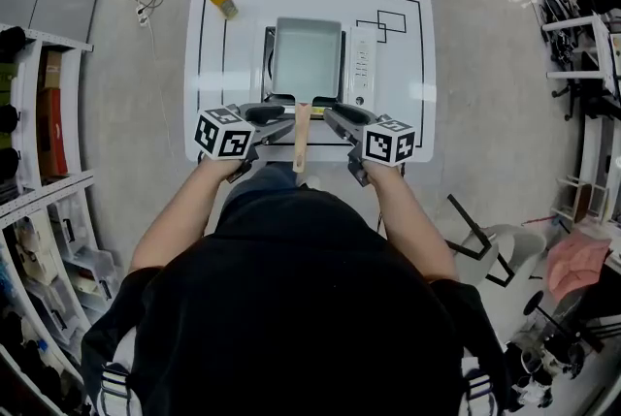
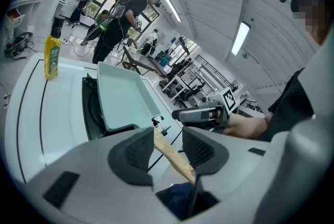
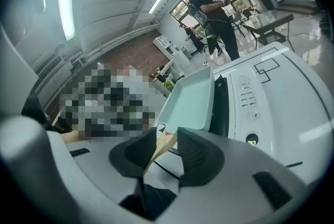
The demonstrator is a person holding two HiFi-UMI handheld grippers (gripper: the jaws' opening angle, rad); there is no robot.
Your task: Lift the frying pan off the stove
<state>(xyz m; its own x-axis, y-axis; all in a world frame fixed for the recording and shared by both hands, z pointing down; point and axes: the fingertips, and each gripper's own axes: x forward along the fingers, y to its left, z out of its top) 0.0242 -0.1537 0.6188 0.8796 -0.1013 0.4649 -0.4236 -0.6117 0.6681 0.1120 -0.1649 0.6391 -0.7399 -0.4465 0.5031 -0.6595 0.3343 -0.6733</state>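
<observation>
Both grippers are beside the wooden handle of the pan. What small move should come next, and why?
Probably close both grippers' fingers on the light wooden handle. It lies between the open fingers of the left gripper and the right gripper, unpressed, and the pale square frying pan sits on the black-and-white tabletop stove. A firm hold should precede lifting.

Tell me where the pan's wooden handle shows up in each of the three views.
Head view: wooden handle at centre, just below the pan.
Left gripper view: wooden handle at lower centre, between the jaws of the left gripper.
Right gripper view: wooden handle at lower centre, between the jaws of the right gripper.
Shared landmark: the pan, above the handle in every view.
</observation>
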